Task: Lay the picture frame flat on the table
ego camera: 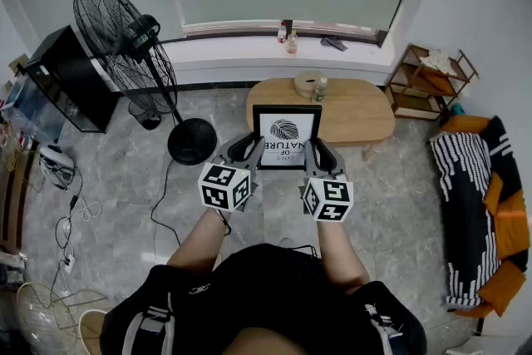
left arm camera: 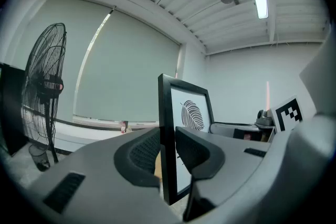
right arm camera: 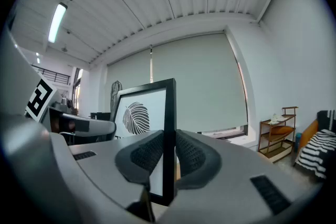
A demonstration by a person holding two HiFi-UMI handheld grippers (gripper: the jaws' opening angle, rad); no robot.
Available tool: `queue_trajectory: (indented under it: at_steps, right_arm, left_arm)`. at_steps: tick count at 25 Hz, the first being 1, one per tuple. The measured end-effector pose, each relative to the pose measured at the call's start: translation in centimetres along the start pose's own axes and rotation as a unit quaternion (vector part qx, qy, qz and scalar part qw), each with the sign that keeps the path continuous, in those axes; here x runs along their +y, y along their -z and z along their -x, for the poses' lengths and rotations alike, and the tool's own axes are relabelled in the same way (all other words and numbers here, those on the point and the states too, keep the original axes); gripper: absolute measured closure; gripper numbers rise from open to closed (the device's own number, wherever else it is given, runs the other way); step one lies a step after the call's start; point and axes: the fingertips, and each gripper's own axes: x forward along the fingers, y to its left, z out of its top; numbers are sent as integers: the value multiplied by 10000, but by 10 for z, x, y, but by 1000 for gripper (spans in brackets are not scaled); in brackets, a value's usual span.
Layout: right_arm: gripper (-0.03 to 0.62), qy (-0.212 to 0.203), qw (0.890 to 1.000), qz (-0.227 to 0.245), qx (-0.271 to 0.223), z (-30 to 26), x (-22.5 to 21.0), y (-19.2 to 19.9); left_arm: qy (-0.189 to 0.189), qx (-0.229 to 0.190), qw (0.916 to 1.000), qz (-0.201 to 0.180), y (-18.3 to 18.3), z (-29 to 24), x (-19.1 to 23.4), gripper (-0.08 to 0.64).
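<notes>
A black picture frame (ego camera: 287, 129) with a white leaf print is held between both grippers over the near edge of the oval wooden table (ego camera: 366, 116). Its printed face is turned toward my head and the lettering reads upside down. My left gripper (ego camera: 247, 147) clamps the frame's left side rail. In the left gripper view the rail of the picture frame (left arm camera: 167, 113) stands between the pads of the left gripper (left arm camera: 167, 152). My right gripper (ego camera: 320, 150) clamps the right rail, and the right gripper (right arm camera: 169, 155) presses both pads on the picture frame (right arm camera: 139, 113).
On the table behind the frame stand a round tan container (ego camera: 307, 82) and a small bottle (ego camera: 321, 89). A standing fan (ego camera: 125, 33) is at the left with its base (ego camera: 192, 141) near the table. A wooden shelf (ego camera: 428, 81) and a striped sofa (ego camera: 482, 212) are at the right.
</notes>
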Motion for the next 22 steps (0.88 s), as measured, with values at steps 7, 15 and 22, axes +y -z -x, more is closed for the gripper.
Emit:
queue_trajectory:
  at_steps: [7,15,22]
  right_arm:
    - [503,12,10000,-78,55,-3,-33,0]
    - [503,-107,9998,-176,80,-11,-71,2]
    - [503,-207,9995,-225,115,-21,-102,5]
  left_arm:
    - [7,106,9999,-36,5,-27,-17,454]
    - [-81,159,9998,-90,5,-61,-34,456]
    - [-184,182,9996,-131,7,-90,-46,456]
